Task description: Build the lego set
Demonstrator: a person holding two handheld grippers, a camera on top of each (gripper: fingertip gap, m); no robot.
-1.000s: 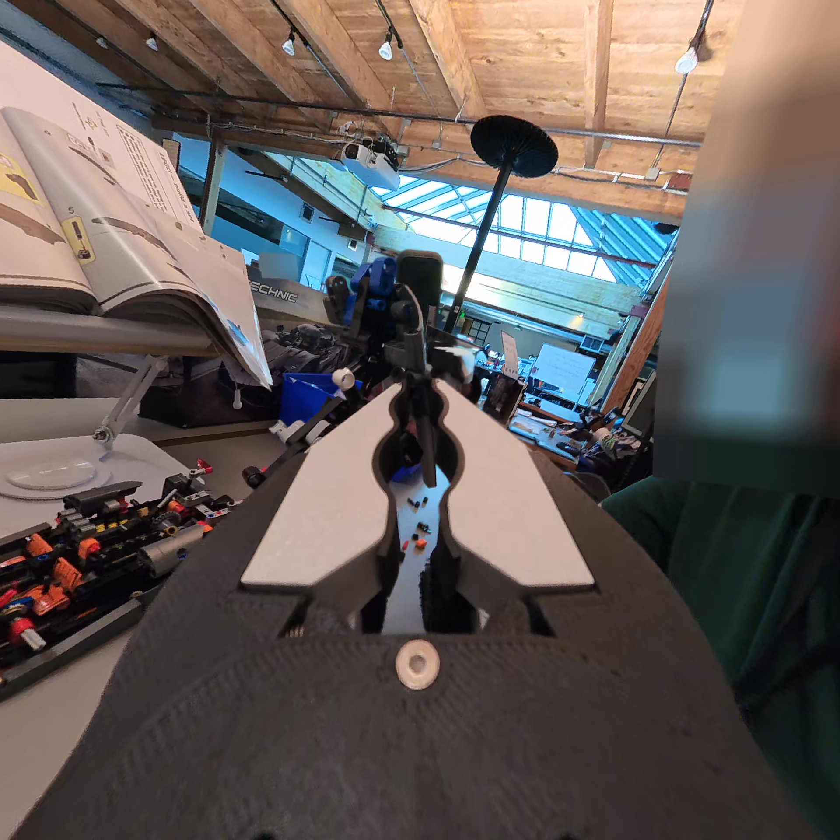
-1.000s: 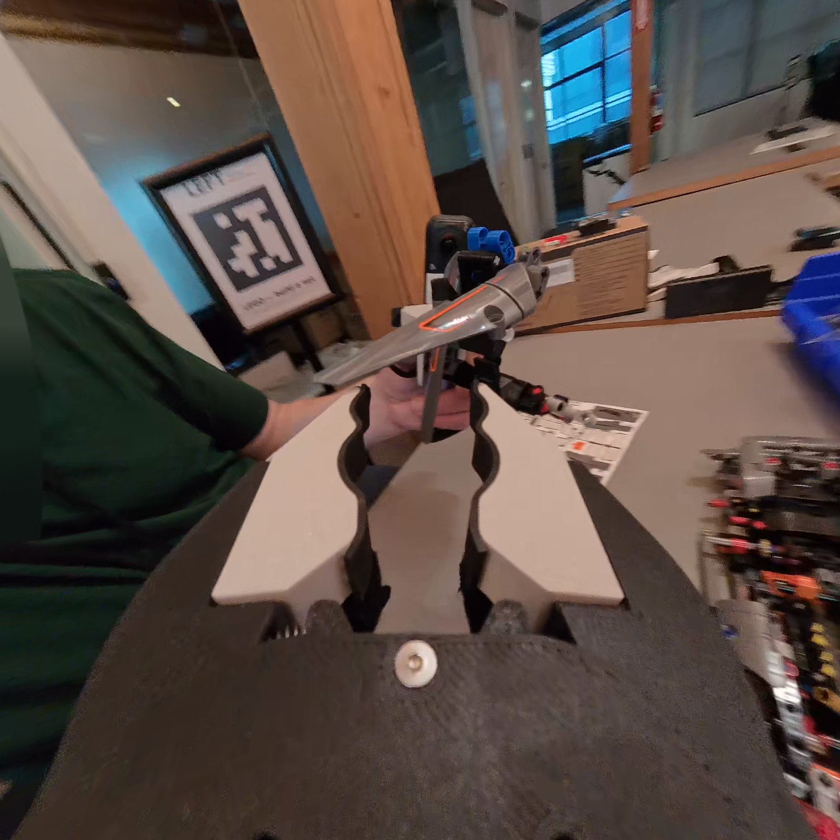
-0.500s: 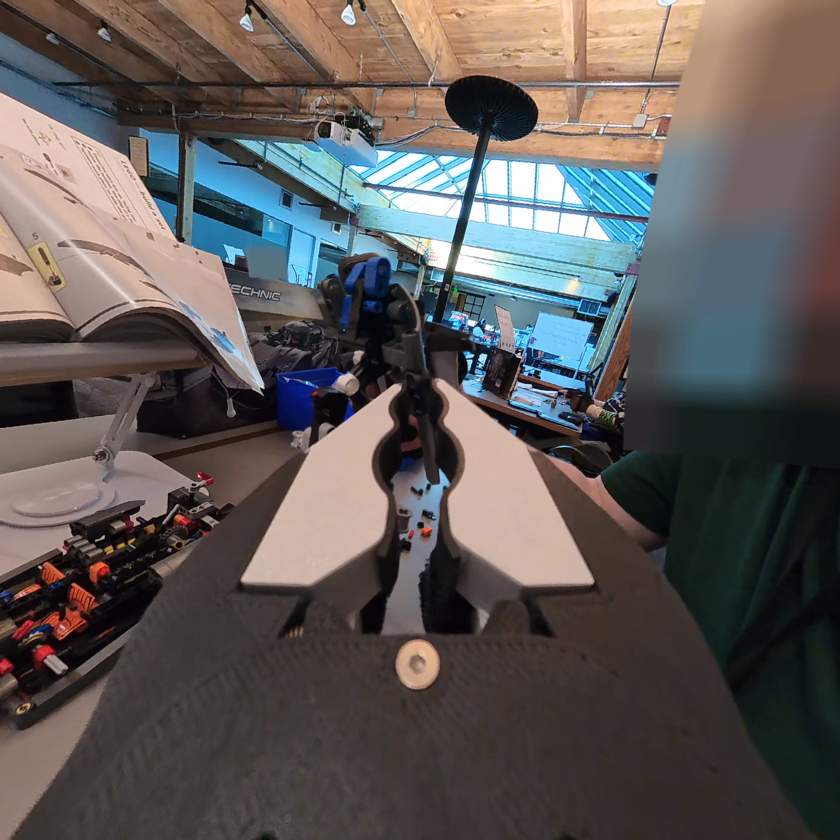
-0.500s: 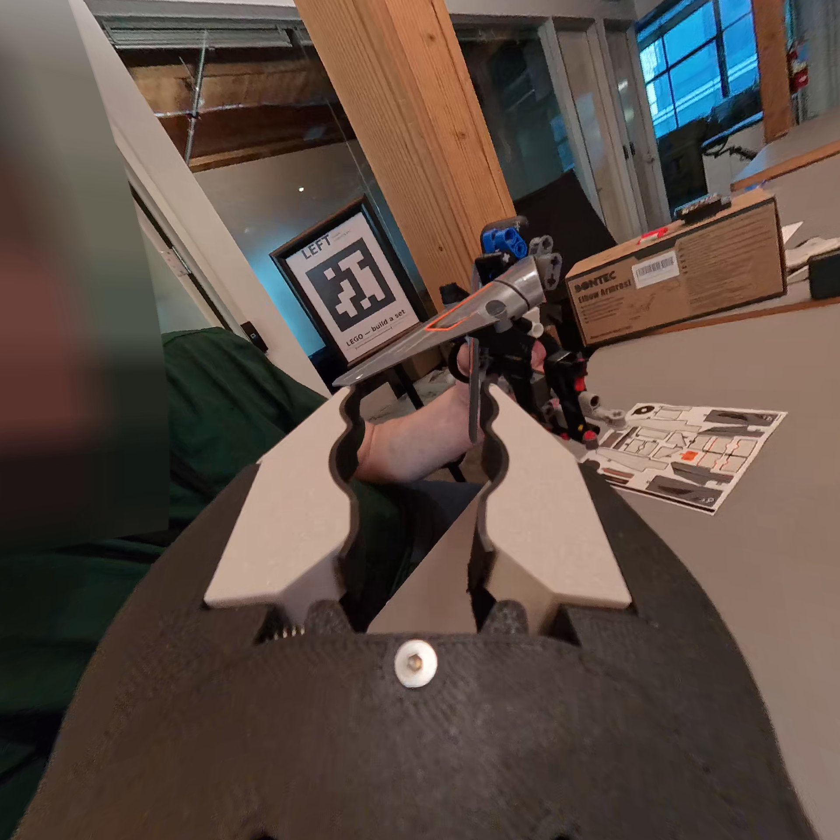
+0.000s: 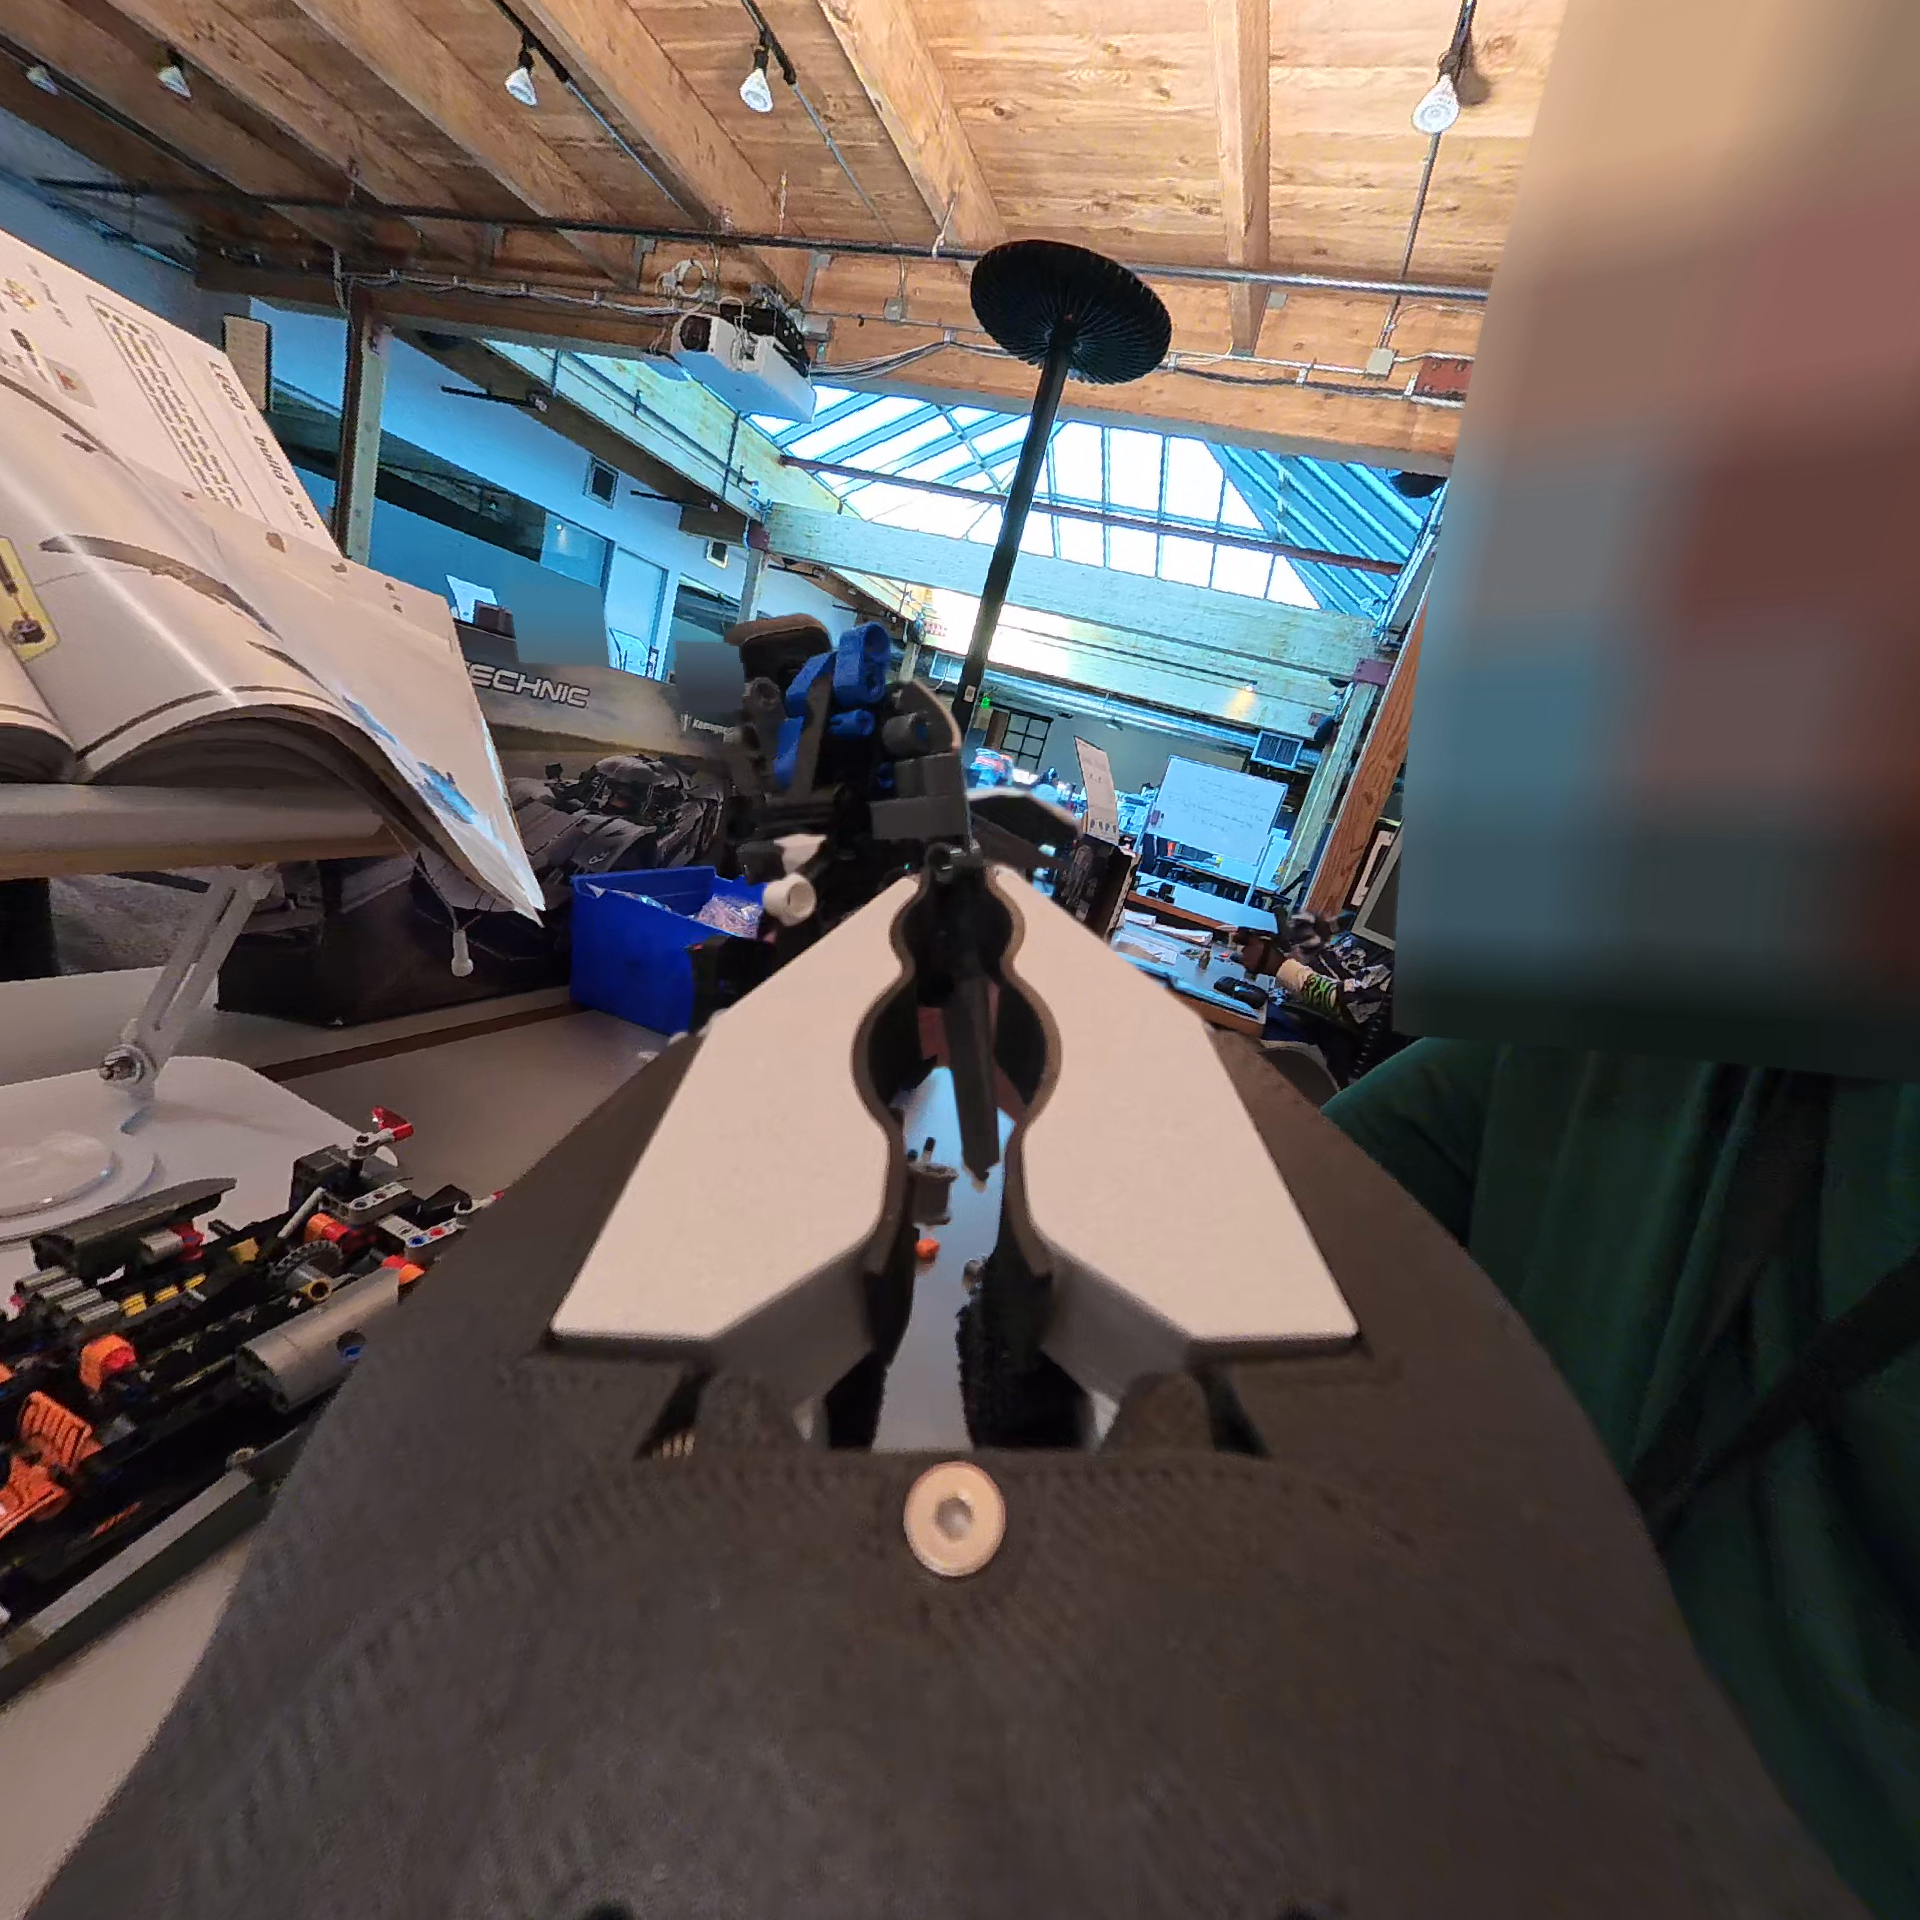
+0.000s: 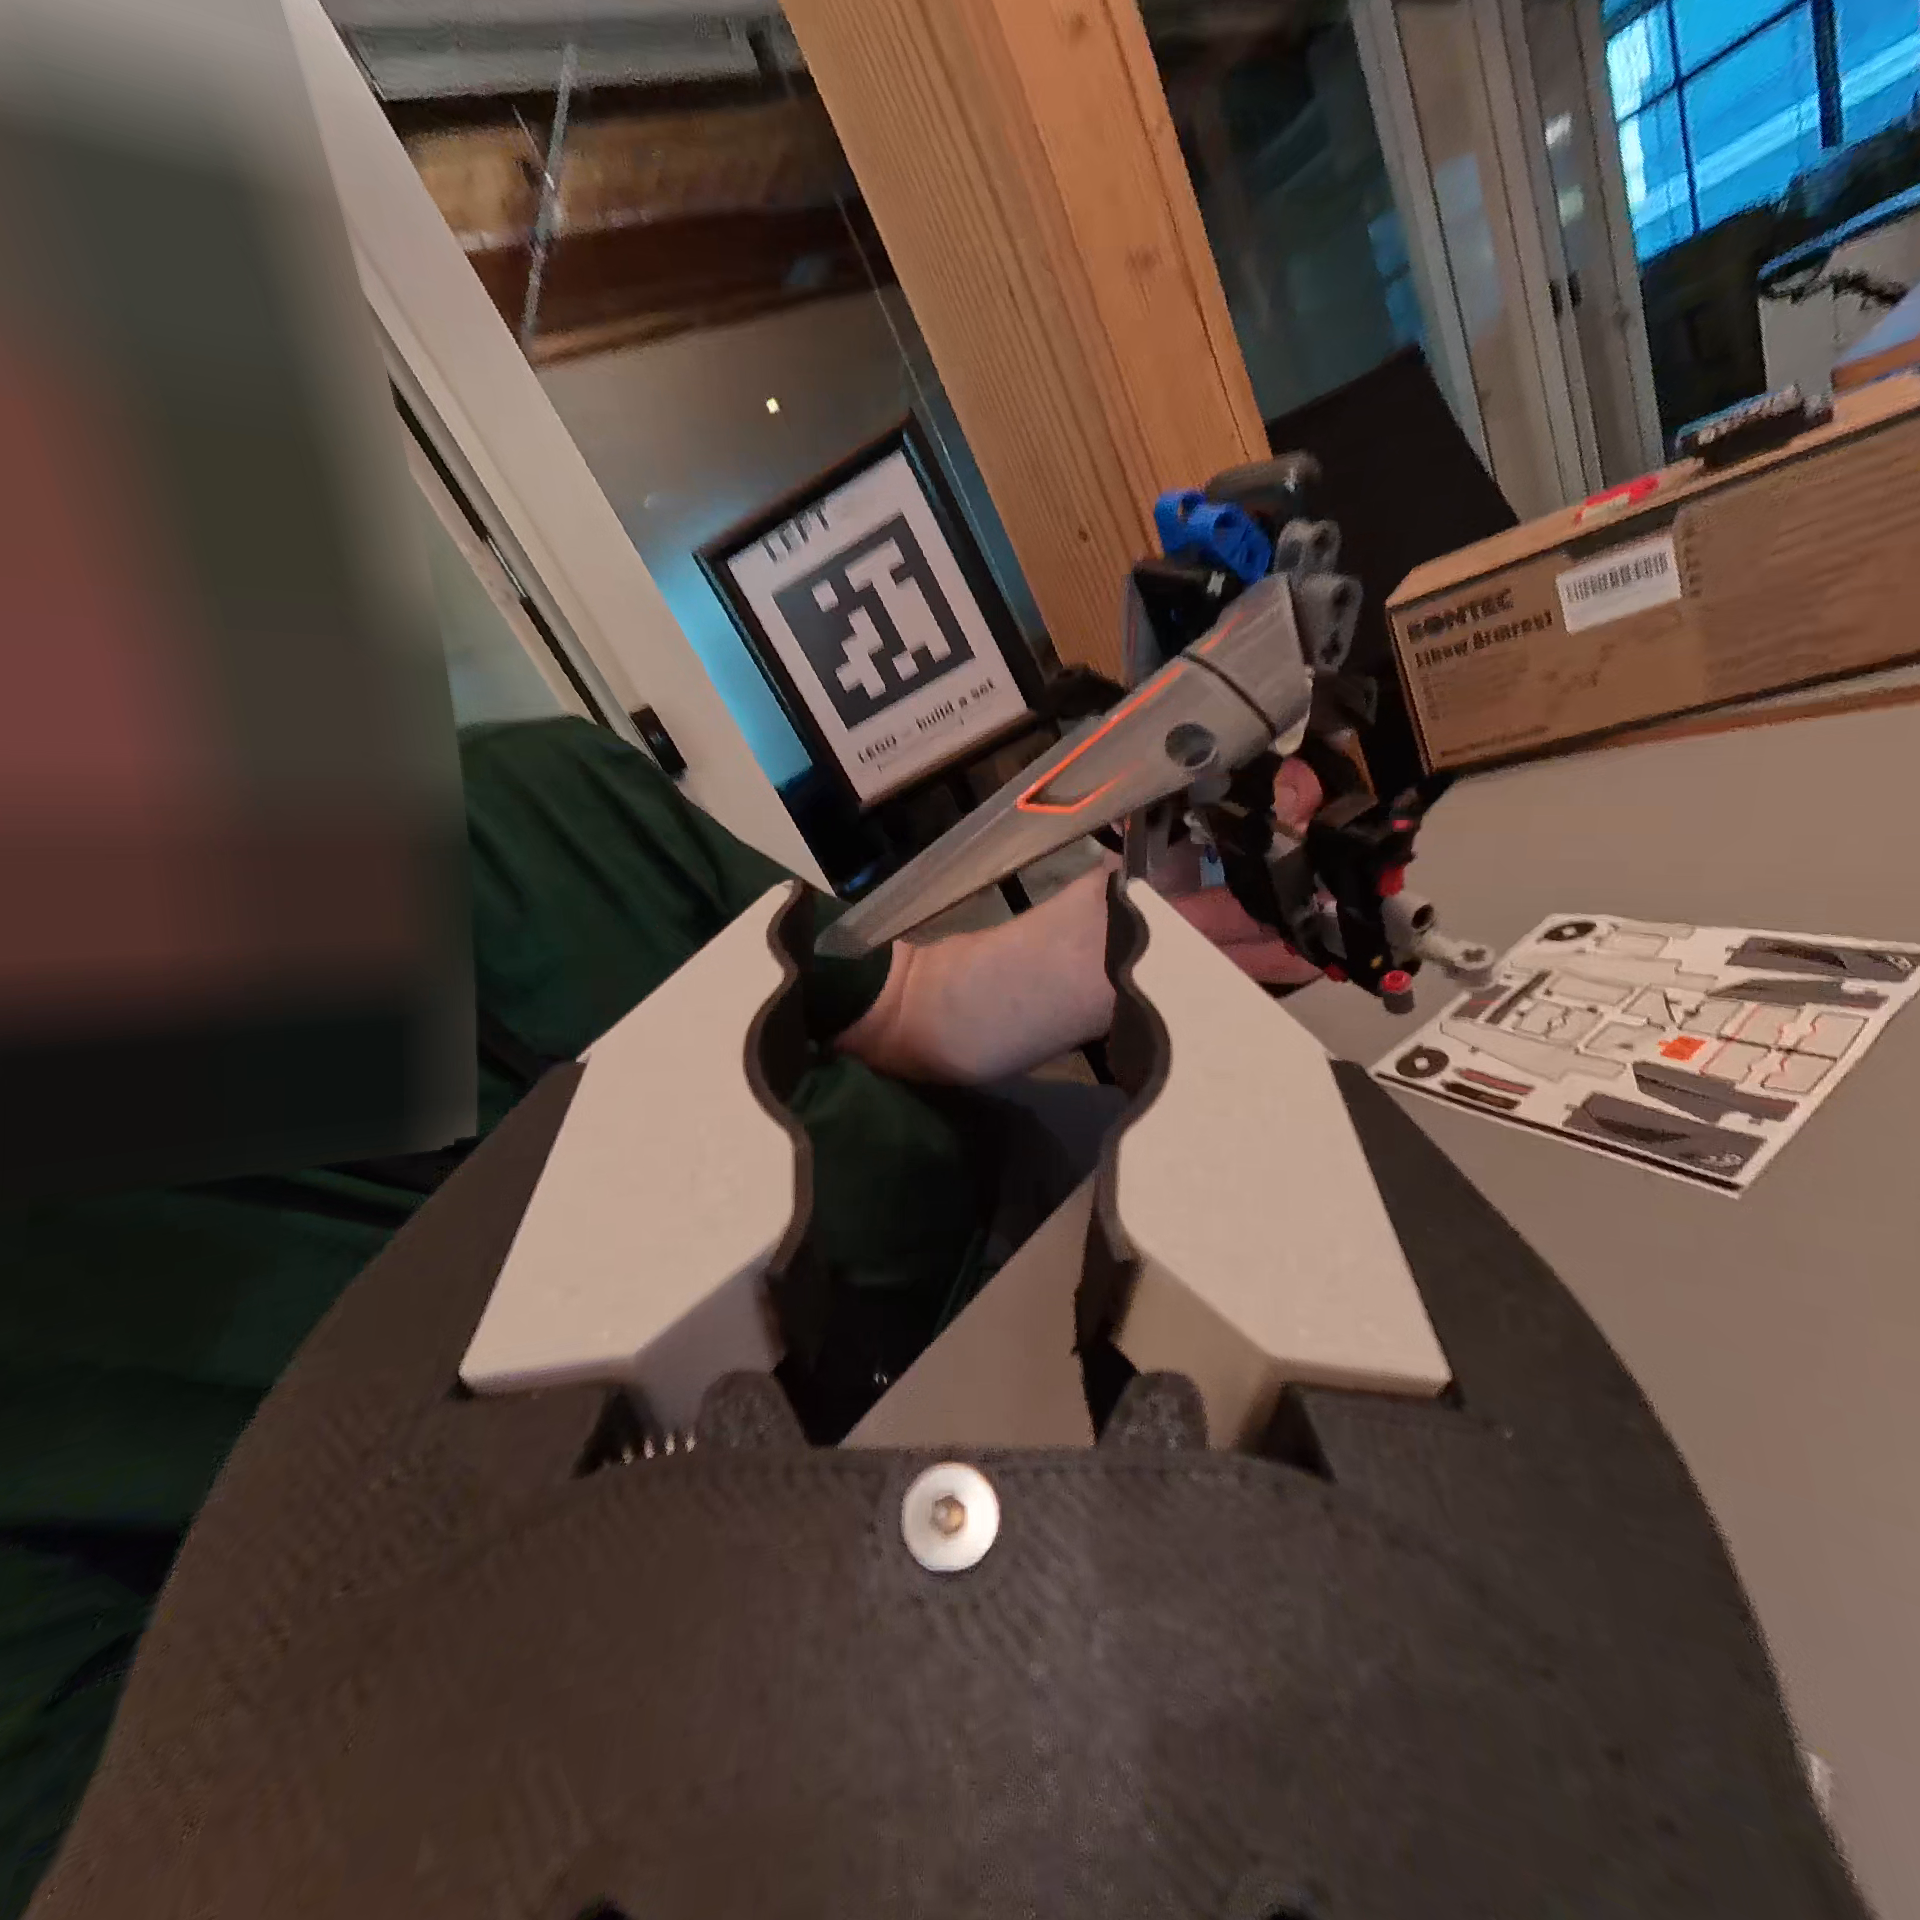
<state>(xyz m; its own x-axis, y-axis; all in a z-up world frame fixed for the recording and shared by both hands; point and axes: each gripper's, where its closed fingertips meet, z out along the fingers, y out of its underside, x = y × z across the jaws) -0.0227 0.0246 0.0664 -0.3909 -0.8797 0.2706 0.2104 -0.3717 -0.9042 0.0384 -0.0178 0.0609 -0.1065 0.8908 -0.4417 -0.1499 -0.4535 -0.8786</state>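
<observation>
The right gripper [image 6: 951,925] stands with its jaws apart and nothing between them, hovering just short of the subassembly [image 6: 1236,727] as if free to press or adjust a part. That piece, a grey pointed panel with an orange outline joined to blue and black beams, is raised off the table. In the left wrist view the left gripper [image 5: 961,883] has its jaws closed on a thin dark beam of the subassembly [image 5: 852,748], seemingly to keep it steady and turned where both hands can reach. A bare hand [image 6: 997,997] shows beneath the piece. At four o'clock from it a sticker sheet [image 6: 1652,1039] lies flat on the table [image 6: 1662,1351]. In the left view the larger chassis [image 5: 177,1309] waits at eight o'clock, with the manual [image 5: 208,623] propped open on a stand at ten o'clock for reading, and a blue bin [image 5: 644,945] beyond it.
</observation>
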